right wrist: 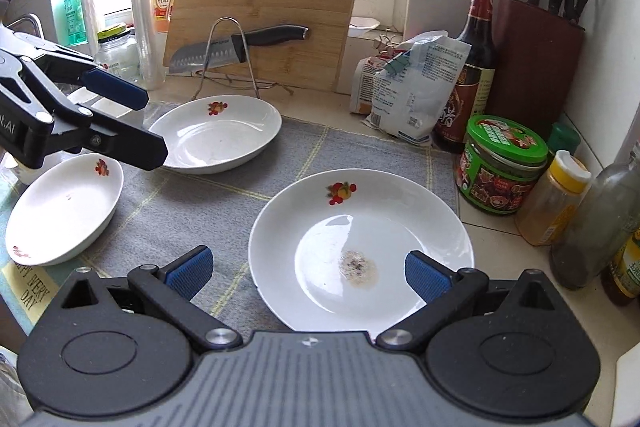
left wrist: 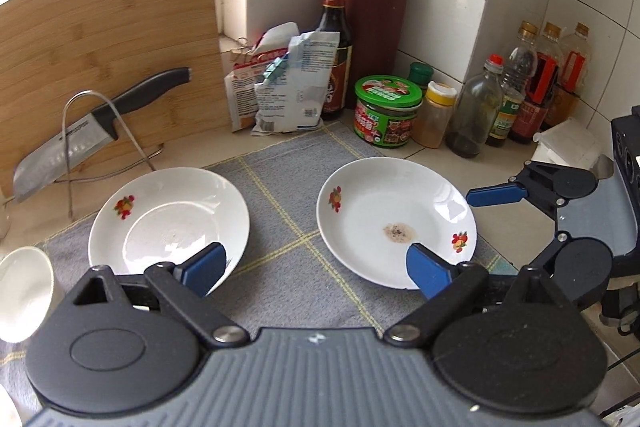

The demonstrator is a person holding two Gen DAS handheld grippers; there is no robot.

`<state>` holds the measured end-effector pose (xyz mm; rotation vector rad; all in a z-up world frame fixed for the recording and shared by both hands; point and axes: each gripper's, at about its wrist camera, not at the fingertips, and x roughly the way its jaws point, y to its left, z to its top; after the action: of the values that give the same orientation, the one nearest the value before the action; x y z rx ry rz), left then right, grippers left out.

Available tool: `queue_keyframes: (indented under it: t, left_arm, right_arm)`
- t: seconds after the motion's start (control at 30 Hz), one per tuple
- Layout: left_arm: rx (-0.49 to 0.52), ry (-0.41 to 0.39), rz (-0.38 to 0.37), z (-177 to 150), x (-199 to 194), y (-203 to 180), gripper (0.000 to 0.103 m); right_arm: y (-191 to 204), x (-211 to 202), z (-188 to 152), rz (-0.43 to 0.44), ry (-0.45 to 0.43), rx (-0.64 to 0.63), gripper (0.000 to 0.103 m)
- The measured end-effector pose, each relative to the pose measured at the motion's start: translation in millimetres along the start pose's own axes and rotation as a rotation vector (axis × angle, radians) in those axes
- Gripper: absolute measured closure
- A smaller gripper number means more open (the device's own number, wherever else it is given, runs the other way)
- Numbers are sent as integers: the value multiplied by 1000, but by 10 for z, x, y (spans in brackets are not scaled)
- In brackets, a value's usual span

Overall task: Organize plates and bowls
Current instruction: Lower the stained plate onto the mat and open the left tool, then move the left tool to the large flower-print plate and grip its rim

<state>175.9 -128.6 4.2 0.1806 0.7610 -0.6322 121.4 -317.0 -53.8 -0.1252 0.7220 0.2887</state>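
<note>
Left gripper (left wrist: pixel 316 269) jaws spread wide and empty above the grey mat (left wrist: pixel 280 195), between two white plates; right gripper (right wrist: pixel 308 273) likewise apart, empty, over the soiled plate (right wrist: pixel 360 247); clean plate (right wrist: pixel 216 135) beyond near the cutting board (right wrist: pixel 264 7); small bowl (right wrist: pixel 64 207) at the mat's left edge

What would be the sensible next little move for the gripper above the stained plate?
Probably lower the open right gripper onto the near rim of the white flowered plate with the brownish stain. Its blue pads hold nothing, and that plate lies apart from the other white flowered plate on the grey checked cloth.
</note>
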Motion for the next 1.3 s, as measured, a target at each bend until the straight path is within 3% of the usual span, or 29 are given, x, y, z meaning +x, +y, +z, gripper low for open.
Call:
queue_keyframes:
  t: [0.13, 0.33, 1.0, 1.3]
  left_arm:
    - [-30, -27, 71, -187, -172, 114, 7]
    - [-40, -45, 102, -484, -388, 309, 7]
    - [-39, 33, 114, -1387, -1017, 1032, 7]
    - [1, 95, 86, -1696, -1127, 1207, 6]
  right_arm:
    - [183, -1, 52, 4, -7, -11, 0]
    - [537, 17, 104, -6, 3, -27, 0]
    - [1652, 234, 175, 29, 71, -79, 0]
    - [1938, 299, 99, 131, 100, -133, 0]
